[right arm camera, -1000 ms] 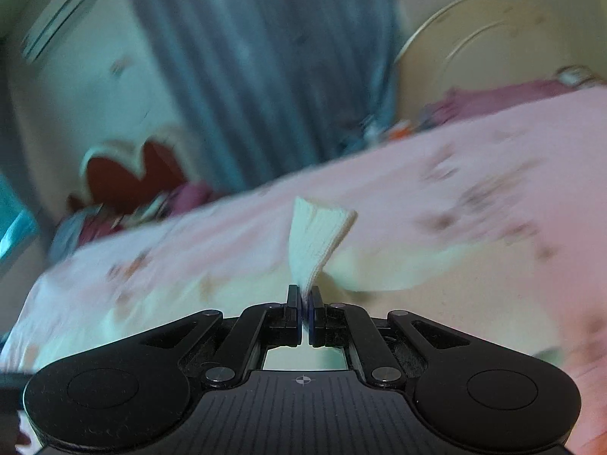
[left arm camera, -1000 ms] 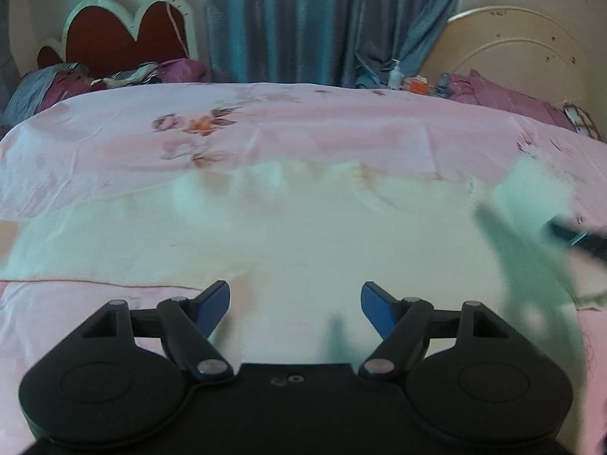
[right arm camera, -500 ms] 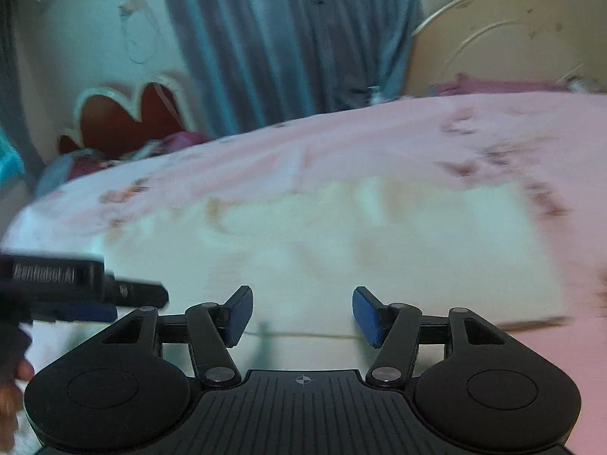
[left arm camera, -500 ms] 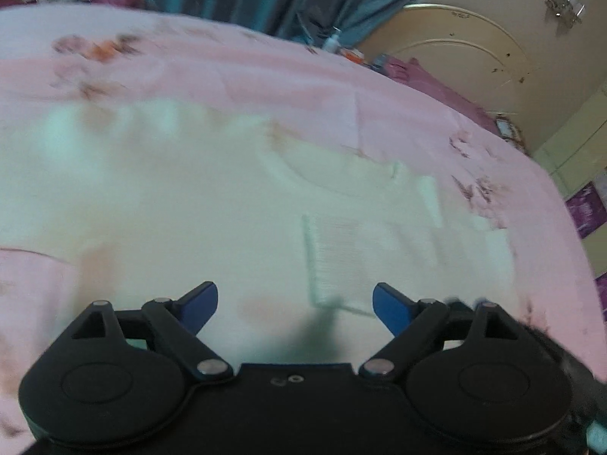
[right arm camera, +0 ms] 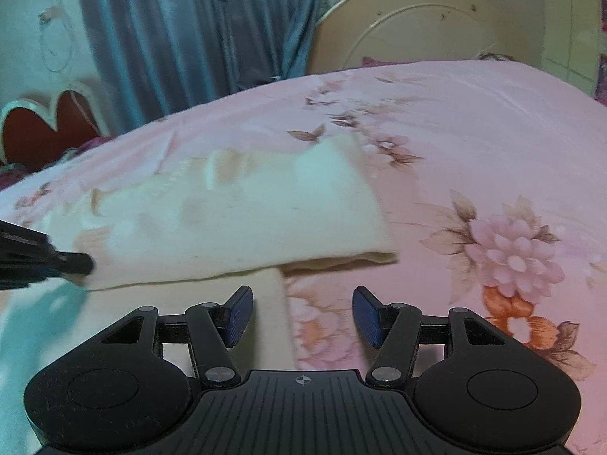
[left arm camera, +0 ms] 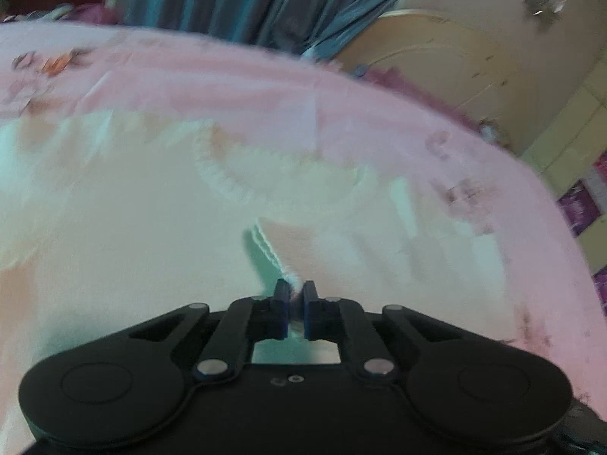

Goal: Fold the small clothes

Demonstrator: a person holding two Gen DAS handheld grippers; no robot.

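Note:
A cream knitted sweater lies spread on the pink floral bedsheet. My left gripper is shut on the ribbed cuff of its folded-over sleeve. In the right wrist view the sleeve lies folded across the sweater body, its edge near the bed's floral print. My right gripper is open and empty, just above the sweater's side edge. The left gripper shows at the left edge of that view, touching the sleeve end.
Blue curtains and a round cream headboard stand behind the bed. A red heart-shaped headboard is at the far left. The bed's right edge drops off toward a tiled wall with purple patches.
My right gripper let go of the sleeve cuff and opened, then moved right. My left gripper swung right, then shut on the cuff.

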